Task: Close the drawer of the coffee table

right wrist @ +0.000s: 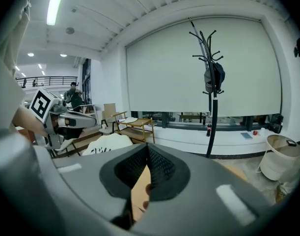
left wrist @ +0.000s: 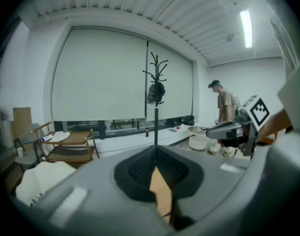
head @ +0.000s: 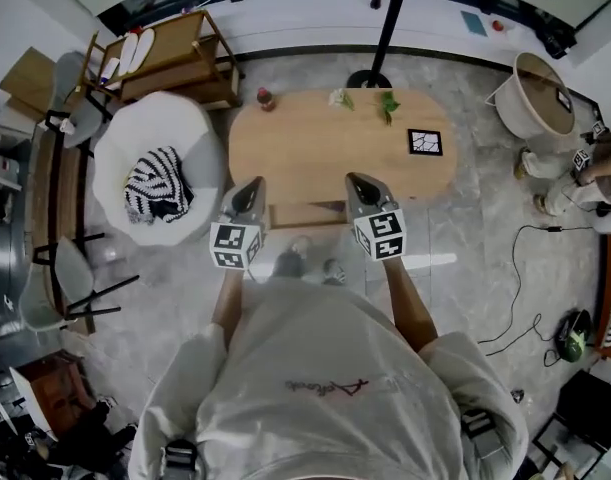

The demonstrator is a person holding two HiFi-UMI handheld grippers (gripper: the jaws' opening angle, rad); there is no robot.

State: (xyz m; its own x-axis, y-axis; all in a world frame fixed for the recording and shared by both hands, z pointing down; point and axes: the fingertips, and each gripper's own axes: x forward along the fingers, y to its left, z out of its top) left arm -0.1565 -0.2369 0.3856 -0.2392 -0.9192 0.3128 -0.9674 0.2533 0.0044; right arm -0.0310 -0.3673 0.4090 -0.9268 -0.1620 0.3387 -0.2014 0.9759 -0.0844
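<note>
Only our head view shows the coffee table (head: 335, 143), its drawer (head: 307, 214) jutting from the near edge, contents unclear, between left gripper (head: 255, 182) and right gripper (head: 354, 179), both clenched empty. The 2 gripper views show a coat rack (left wrist: 155, 102).

Oval light-wood coffee table (head: 325, 148) with its drawer (head: 307, 214) partly out.
The drawer juts a little from the table's near long edge, its wooden front parallel to that edge.
</note>
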